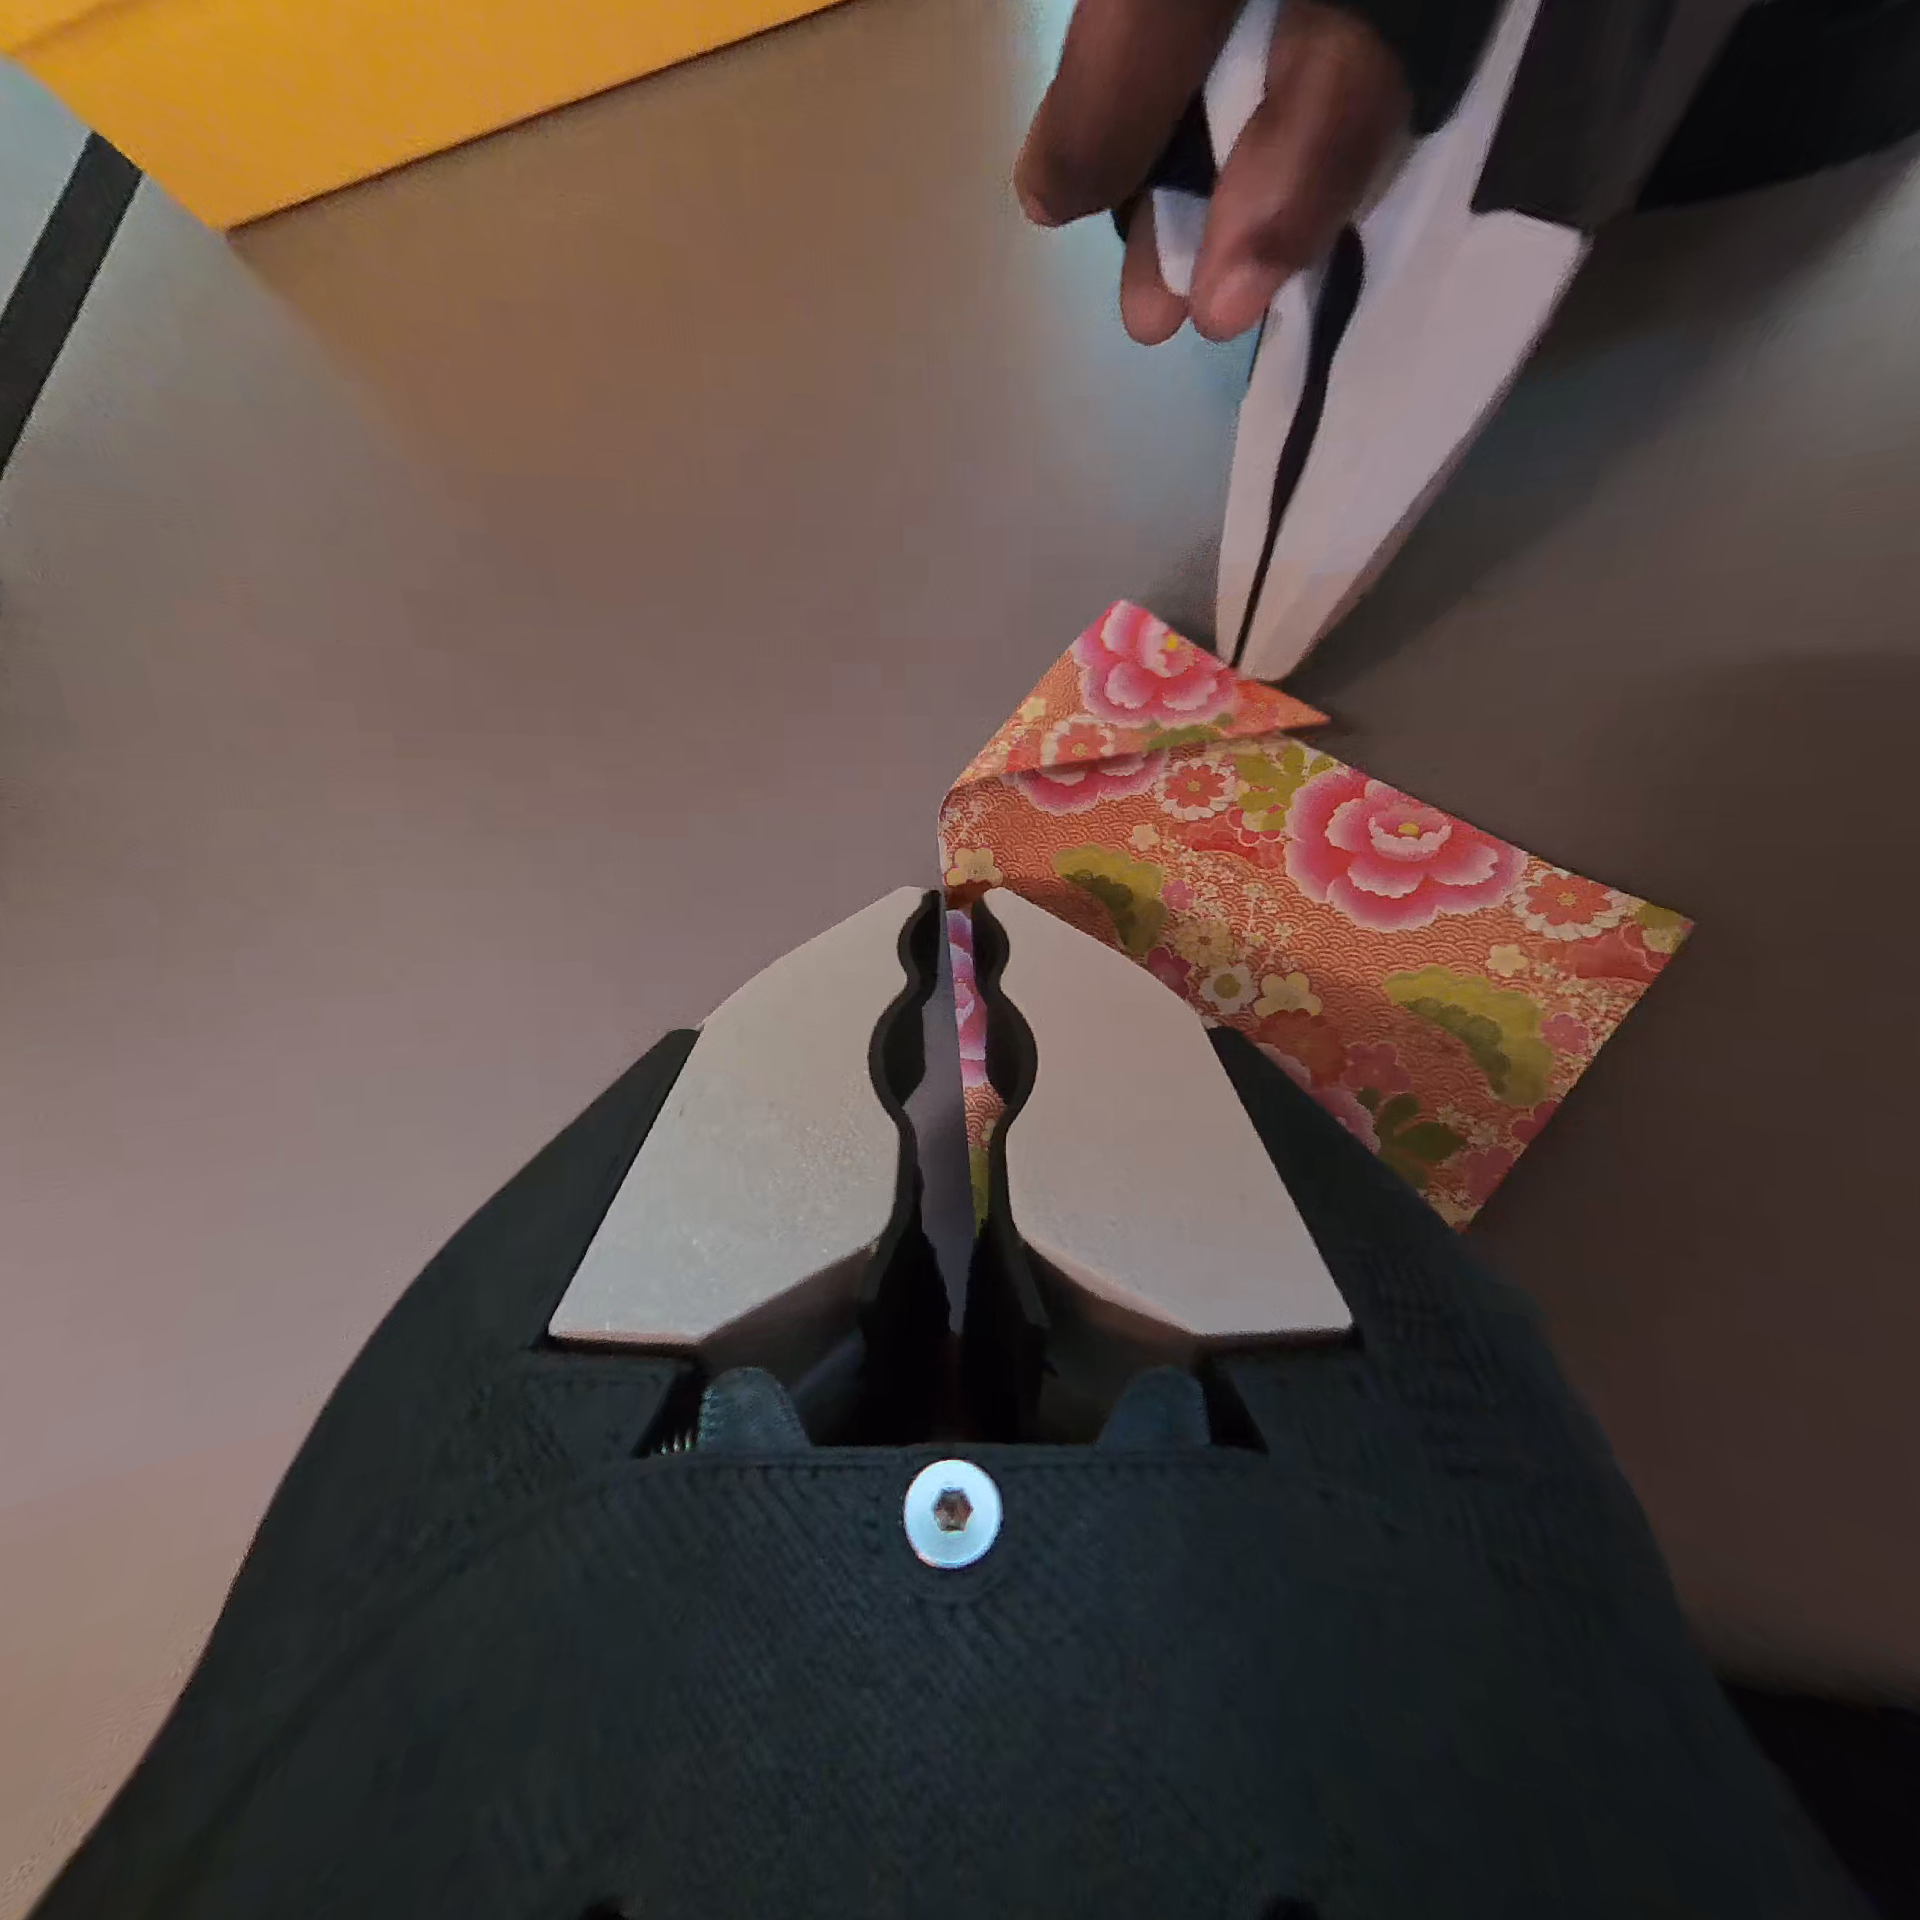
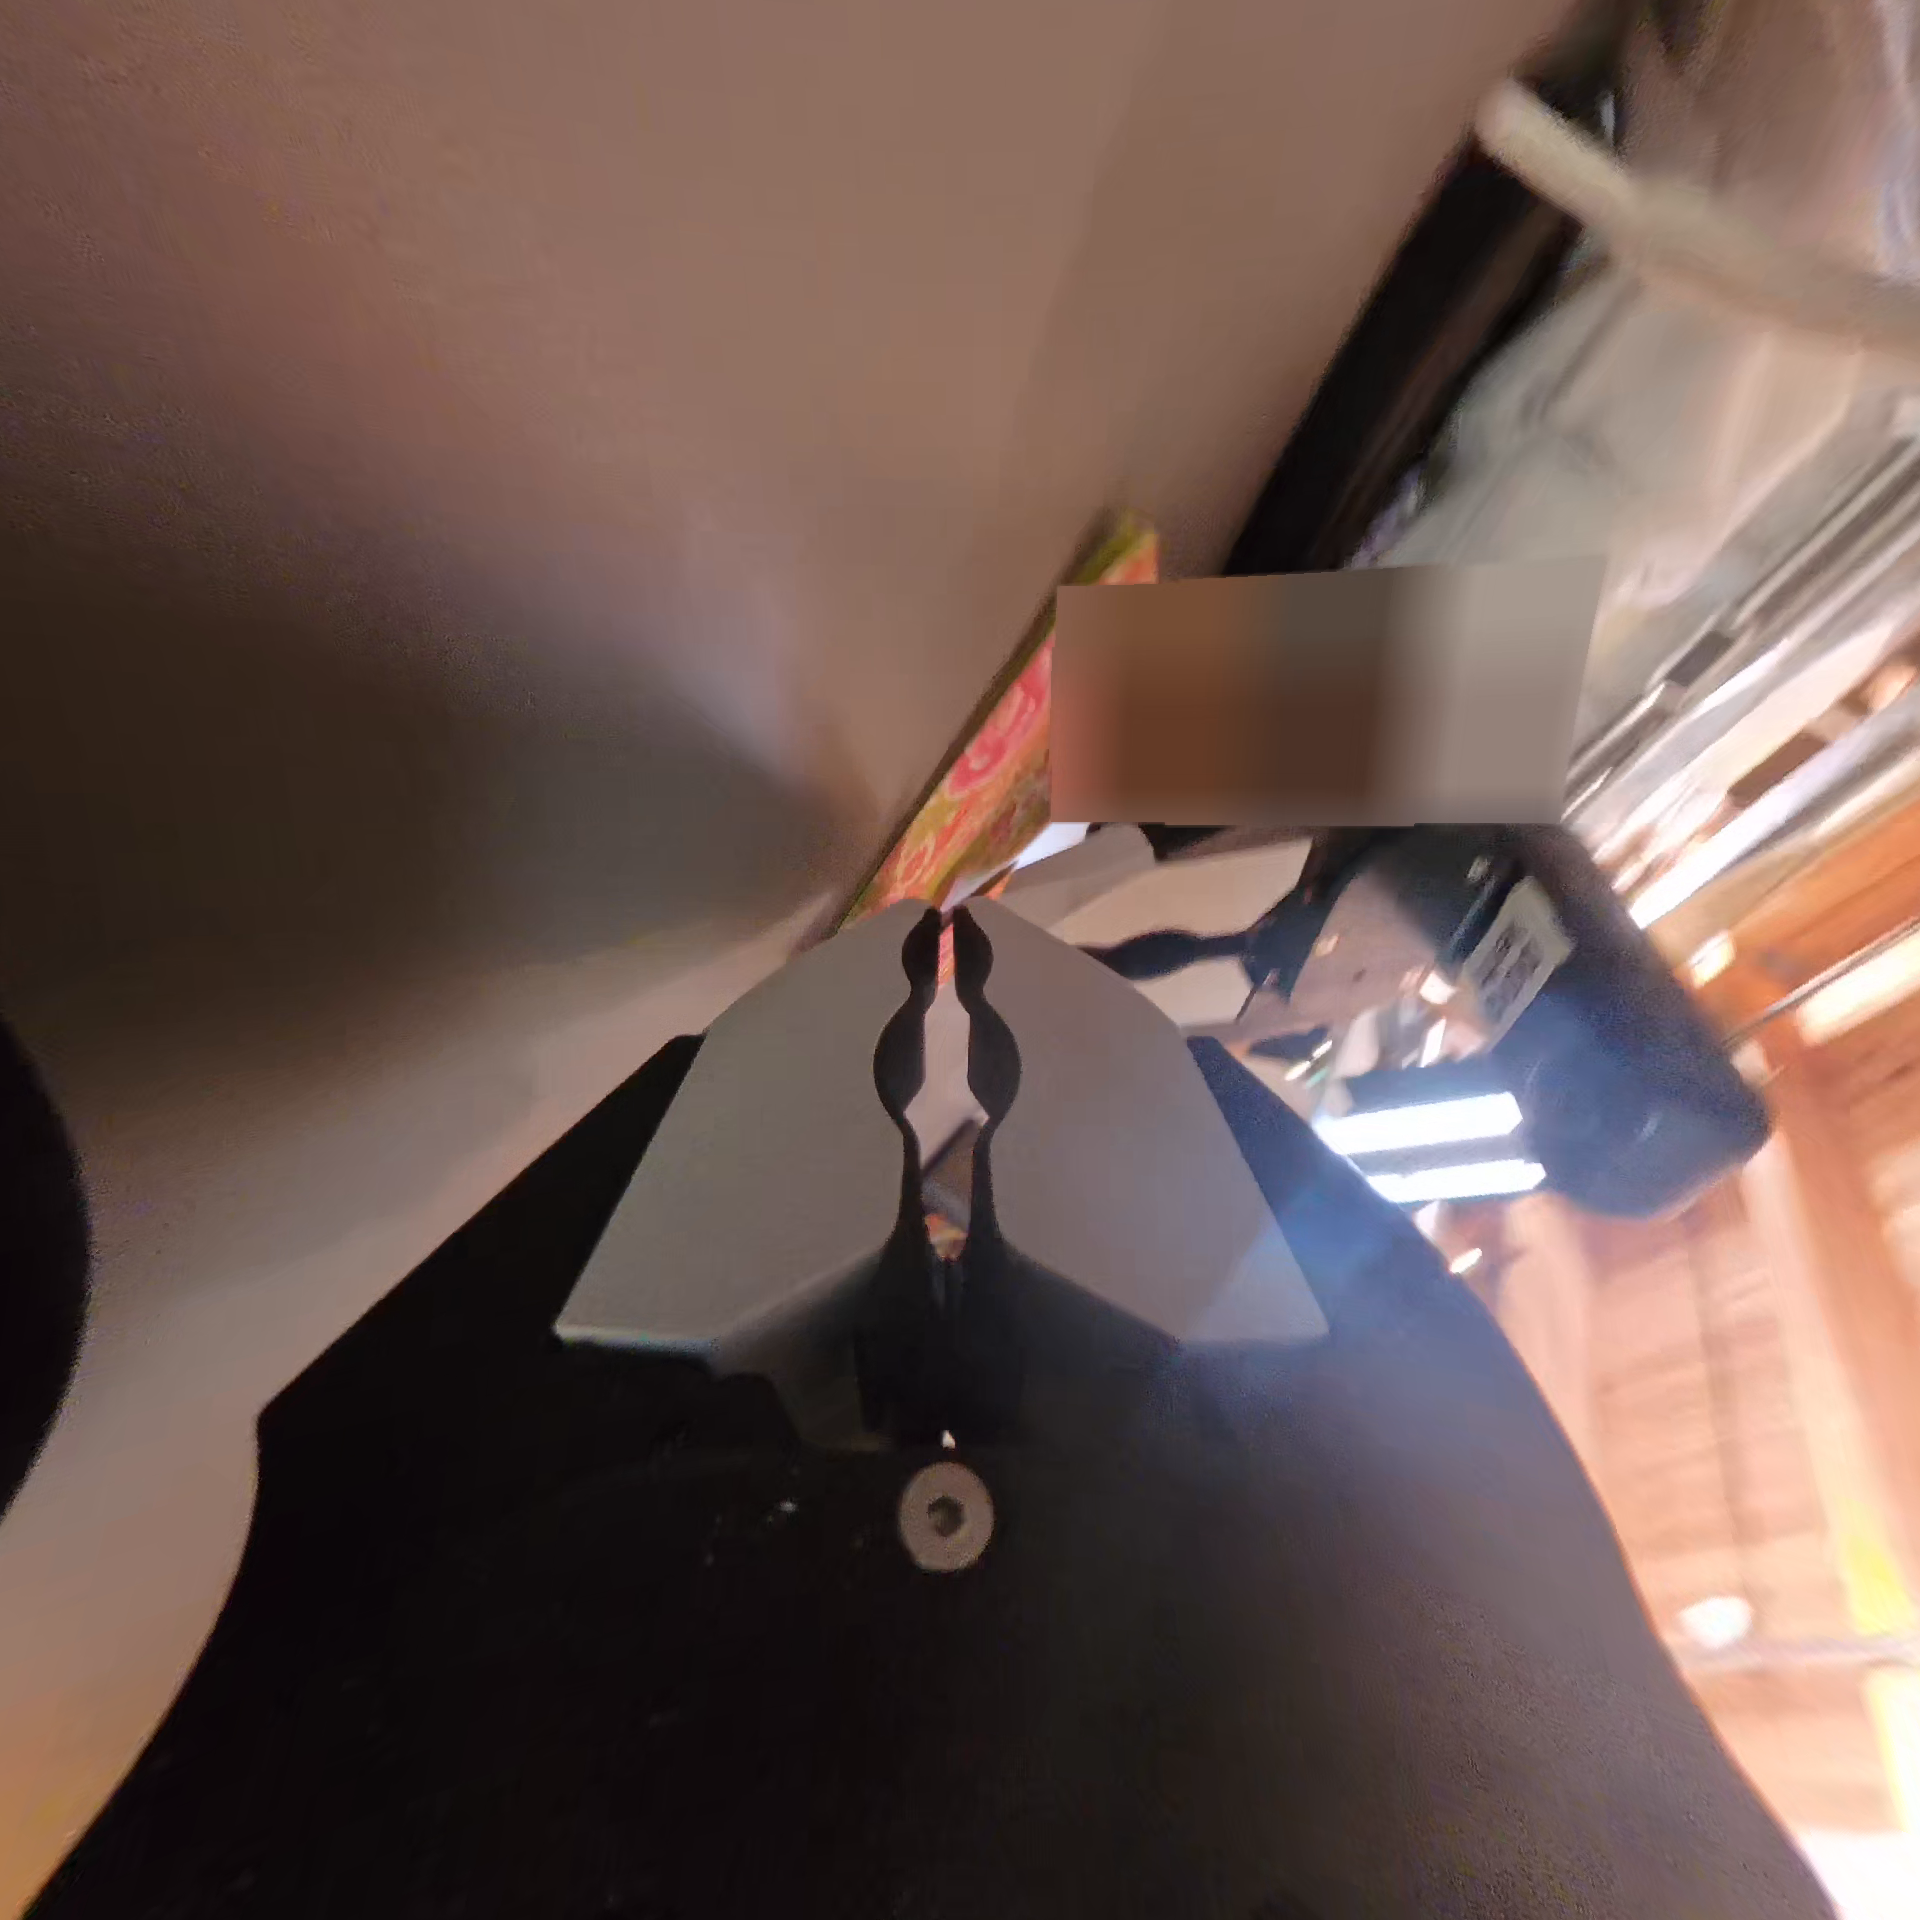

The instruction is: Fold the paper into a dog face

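The floral orange-pink paper (image 1: 1340, 894) lies folded on the brown table (image 1: 520, 675), with a triangular flap (image 1: 1132, 686) folded over at its far end. My left gripper (image 1: 961, 904) is shut on the paper's near corner, which stands upright between its pads. My right gripper (image 1: 1247, 655), held by a hand (image 1: 1195, 177), is shut, with its tips touching the flap's far edge; I cannot tell whether they pinch it. In the right wrist view, the right gripper (image 2: 948, 914) is shut beside the blurred paper (image 2: 987, 748), and the left gripper (image 2: 1164, 914) shows just beyond.
A yellow sheet (image 1: 416, 94) lies at the far left of the table. The table's dark edge (image 1: 62, 270) runs along the left. In the right wrist view the table edge (image 2: 1403, 395) is close behind the paper, with blurred room clutter beyond it.
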`<action>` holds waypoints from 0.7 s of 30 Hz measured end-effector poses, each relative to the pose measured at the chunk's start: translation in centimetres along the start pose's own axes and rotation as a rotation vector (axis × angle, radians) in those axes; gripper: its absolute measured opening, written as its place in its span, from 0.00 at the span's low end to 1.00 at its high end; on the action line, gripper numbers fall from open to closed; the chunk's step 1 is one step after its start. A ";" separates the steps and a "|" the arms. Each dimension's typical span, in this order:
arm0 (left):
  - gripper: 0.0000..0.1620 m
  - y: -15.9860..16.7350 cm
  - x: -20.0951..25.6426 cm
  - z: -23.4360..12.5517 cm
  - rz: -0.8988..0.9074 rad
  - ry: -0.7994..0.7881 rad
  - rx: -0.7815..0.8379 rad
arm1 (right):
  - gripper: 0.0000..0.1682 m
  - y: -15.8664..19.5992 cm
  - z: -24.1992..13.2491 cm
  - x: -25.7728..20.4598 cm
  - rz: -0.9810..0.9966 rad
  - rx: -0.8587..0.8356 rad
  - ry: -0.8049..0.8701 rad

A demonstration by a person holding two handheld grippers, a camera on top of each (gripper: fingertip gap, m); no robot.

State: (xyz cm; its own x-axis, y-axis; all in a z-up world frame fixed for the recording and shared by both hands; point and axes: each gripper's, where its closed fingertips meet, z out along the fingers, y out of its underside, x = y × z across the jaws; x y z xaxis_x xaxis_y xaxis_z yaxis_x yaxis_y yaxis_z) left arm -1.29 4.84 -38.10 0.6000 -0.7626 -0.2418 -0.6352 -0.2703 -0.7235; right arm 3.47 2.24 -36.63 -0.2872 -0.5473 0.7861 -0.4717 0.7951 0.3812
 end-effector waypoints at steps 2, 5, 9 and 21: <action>0.03 0.0 0.0 0.0 0.011 -0.008 0.001 | 0.04 0.9 -0.1 -0.5 0.318 -0.043 -0.041; 0.04 0.0 -0.1 0.0 0.010 -0.023 -0.001 | 0.26 2.7 -0.5 -1.1 1.091 -0.159 -0.112; 0.04 0.0 -0.1 0.0 0.012 -0.031 -0.001 | 0.39 3.8 -1.4 -2.0 2.063 -0.210 -0.155; 0.14 -0.3 -0.5 -0.4 -0.010 -0.046 0.039 | 0.02 5.5 1.2 -2.6 2.410 -0.152 -0.167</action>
State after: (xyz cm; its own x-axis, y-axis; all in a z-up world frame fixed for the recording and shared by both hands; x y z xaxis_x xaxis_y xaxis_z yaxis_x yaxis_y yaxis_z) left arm -1.57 5.07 -37.50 0.6282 -0.7321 -0.2633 -0.6102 -0.2537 -0.7506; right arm 0.57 7.73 -37.17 -0.0467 0.9527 -0.3002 0.6716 -0.1926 -0.7155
